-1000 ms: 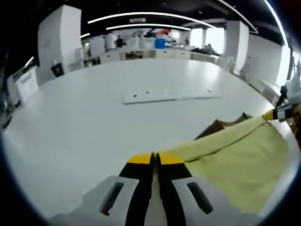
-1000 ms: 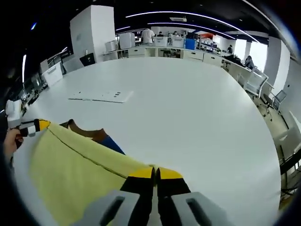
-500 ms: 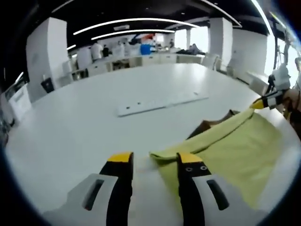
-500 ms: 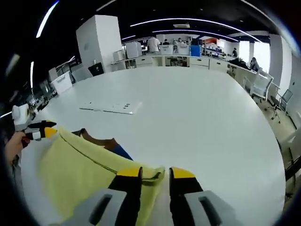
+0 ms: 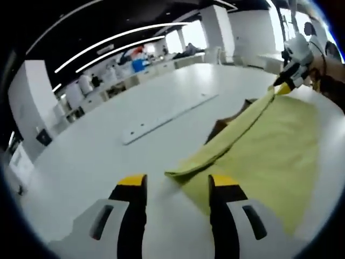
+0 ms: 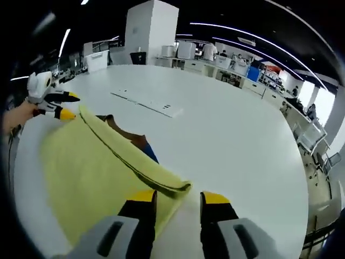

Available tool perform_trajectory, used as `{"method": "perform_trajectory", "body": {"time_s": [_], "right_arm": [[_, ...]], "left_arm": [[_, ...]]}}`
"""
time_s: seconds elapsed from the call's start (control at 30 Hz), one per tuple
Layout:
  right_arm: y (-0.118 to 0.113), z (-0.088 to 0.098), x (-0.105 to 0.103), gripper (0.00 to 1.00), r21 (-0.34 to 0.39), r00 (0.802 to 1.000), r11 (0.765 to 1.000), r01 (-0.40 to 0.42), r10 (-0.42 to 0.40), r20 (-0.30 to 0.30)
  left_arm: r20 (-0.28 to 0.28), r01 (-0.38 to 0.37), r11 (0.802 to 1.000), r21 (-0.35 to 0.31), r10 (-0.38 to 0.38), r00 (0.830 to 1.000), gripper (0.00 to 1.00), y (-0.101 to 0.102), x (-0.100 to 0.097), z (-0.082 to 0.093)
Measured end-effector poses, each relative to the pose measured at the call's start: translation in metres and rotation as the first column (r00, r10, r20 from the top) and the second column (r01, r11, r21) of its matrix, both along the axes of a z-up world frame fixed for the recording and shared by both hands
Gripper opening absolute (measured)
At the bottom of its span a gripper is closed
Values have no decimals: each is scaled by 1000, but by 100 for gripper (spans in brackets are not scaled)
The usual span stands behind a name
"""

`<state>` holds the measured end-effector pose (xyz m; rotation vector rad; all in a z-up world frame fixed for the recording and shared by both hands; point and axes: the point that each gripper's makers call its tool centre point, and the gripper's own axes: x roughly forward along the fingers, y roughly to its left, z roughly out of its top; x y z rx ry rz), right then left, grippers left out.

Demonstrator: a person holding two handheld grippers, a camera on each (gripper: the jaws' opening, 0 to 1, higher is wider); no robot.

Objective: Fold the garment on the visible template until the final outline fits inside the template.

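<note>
A pale yellow garment (image 5: pixel 264 140) lies folded on the white table (image 5: pixel 91 156), its folded edge running as a thick ridge. My left gripper (image 5: pixel 178 186) stands open, with the garment's near corner lying just ahead between its jaws, untouched. At the far end of the ridge my right gripper (image 5: pixel 285 83) appears, held by a hand. In the right gripper view the garment (image 6: pixel 91 156) spreads to the left and my right gripper (image 6: pixel 178 198) is open around its near corner. My left gripper (image 6: pixel 60 106) is at the far corner, jaws apart. A brown and blue piece (image 6: pixel 137 143) peeks from under the fold.
A long white strip (image 5: pixel 167 113) lies flat on the table beyond the garment, also seen as the strip (image 6: pixel 148 102) in the right gripper view. Desks, white pillars, chairs and people stand far back past the table's edge.
Both grippers were shut on the garment's corners a second ago; both have opened, let go and drawn back slightly. The folded edge now rests on the table. Both cameras have tilted.
</note>
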<state>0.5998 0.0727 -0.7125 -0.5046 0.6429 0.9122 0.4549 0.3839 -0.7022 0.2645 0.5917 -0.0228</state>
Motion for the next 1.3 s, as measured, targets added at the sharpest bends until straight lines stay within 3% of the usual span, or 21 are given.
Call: {"method": "perform_trajectory", "body": {"time_s": [0.27,0.5,0.6,0.67,0.97,1.13,1.3], "right_arm": [[0,-2,19,26,60,997,995,74,-75,6],[4,-4,34,26,130,987,978,161,-161,-14],[5,-7,38,26,155,978,965,210,-206,-38],[5,-8,39,25,159,975,962,223,-219,-41],[3,-10,41,24,173,956,941,292,-283,-72],[4,4,35,25,201,955,934,295,-282,-91],[5,16,20,33,214,959,937,276,-252,-133]], "left_arm": [[21,-33,999,-30,34,999,39,6,18,-10],[44,-78,996,-49,80,996,39,10,31,-10],[35,-130,990,-47,131,991,37,16,35,-12],[44,-144,987,-75,148,988,36,16,39,-12],[29,-212,972,-99,216,976,35,23,35,-12],[12,-219,967,-129,222,975,40,22,24,-6],[16,-223,960,-171,229,973,46,21,11,7]]}}
